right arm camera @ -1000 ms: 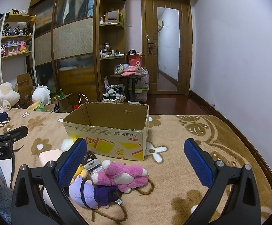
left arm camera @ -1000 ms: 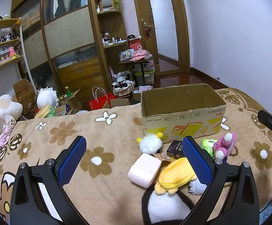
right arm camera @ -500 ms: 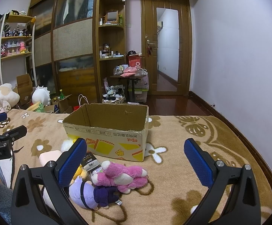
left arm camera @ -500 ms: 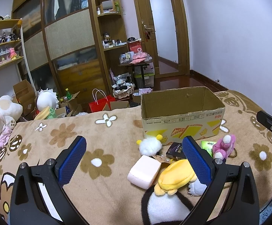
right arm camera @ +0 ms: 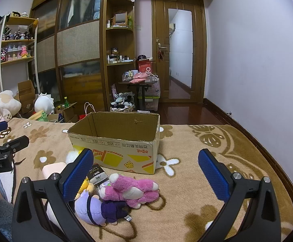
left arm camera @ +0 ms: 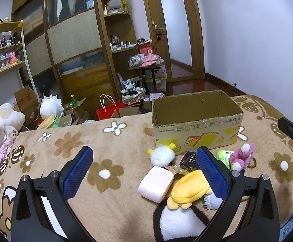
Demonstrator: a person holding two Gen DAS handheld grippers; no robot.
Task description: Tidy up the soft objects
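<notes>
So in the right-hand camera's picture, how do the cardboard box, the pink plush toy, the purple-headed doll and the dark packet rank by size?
Largest to smallest as they look:
1. Open cardboard box
2. Pink plush toy and purple-headed doll: look about alike, and the doll lies nearer the camera, so unranked
3. Dark packet, partly hidden

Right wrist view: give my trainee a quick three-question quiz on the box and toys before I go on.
1. True or false: the box already holds a toy.
2. Which toy lies nearest the right tongs: A) pink plush B) white pompom C) yellow plush?
3. Fill in: both tongs, left too, are ____ and hold nothing.

Key: 1 false, as far as its inside shows; 2 A; 3 open.
</notes>
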